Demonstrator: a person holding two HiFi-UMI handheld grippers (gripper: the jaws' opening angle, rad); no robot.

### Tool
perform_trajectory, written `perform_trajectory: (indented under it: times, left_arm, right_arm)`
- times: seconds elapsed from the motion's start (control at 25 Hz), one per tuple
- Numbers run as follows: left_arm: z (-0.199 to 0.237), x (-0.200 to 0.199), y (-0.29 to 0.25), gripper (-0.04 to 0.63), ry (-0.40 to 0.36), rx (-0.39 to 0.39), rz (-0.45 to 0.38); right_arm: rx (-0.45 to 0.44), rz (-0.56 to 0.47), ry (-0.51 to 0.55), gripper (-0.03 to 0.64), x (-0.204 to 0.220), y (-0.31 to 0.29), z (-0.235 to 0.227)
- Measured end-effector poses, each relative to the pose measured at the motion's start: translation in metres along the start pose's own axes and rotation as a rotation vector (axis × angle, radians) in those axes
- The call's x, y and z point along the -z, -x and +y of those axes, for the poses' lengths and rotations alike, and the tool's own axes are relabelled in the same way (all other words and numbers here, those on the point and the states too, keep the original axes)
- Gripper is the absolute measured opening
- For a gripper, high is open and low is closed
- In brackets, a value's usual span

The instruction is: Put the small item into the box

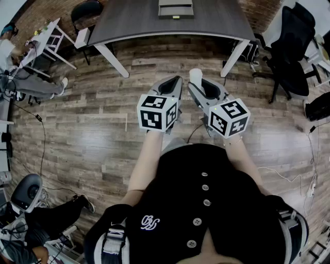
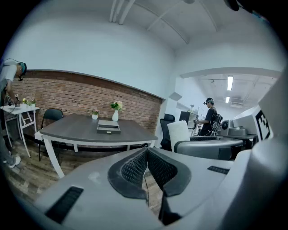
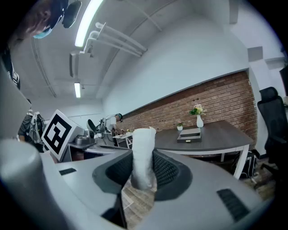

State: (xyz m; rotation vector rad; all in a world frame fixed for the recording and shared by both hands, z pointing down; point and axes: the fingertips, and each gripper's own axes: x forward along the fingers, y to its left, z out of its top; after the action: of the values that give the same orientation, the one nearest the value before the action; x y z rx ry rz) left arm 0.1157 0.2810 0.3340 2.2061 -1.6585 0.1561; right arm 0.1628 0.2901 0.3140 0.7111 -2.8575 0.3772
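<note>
Right claw (image 1: 200,86): clamped on the small white roll (image 3: 143,155). Ribbed pads press its lower half from both sides, with the upper end standing free above them. Looks soft and slightly squeezed at the grip, so probably pinched hard enough not to slip during a carry.

Left claw (image 2: 147,152): shut tight, pads meeting at the tips, nothing between them. Rides just beside the right one, apparently parked out of the way.

Both held out in front of the body, over bare wood floor (image 1: 77,118), well short of the grey table (image 1: 129,23).

Grey box (image 1: 176,9): well apart from the roll, sitting toward the far side of that table, with a white vase of flowers (image 3: 199,120) just beyond it. Seems shallow and drawer-like; impossible to tell from here whether open or closed.

Judging by all that: pick-up done, drop-off not yet begun. Calls next for closing the gap to the table and bringing the roll over the box before letting go. Likely reason for the free left claw: opening or steadying the box if needed.

Other people (image 1: 36,82) at desks off to the side, none between claws and table.
</note>
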Motion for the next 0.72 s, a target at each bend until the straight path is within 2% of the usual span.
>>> perform_trajectory:
  times: [0.24, 0.44, 0.72]
  left_arm:
    - [-0.003, 0.007, -0.006, 0.014, -0.073, 0.003, 0.043]
    - [-0.004, 0.008, -0.003, 0.014, -0.079, 0.008, 0.046]
    - [0.004, -0.009, 0.001, 0.015, -0.058, 0.063, -0.039]
  right_arm:
    - [-0.005, -0.014, 0.011, 0.132, -0.001, -0.001, 0.002]
    - [0.004, -0.017, 0.01, 0.132, -0.001, 0.002, 0.006]
    - [0.018, -0.077, -0.016, 0.132, -0.018, -0.009, 0.001]
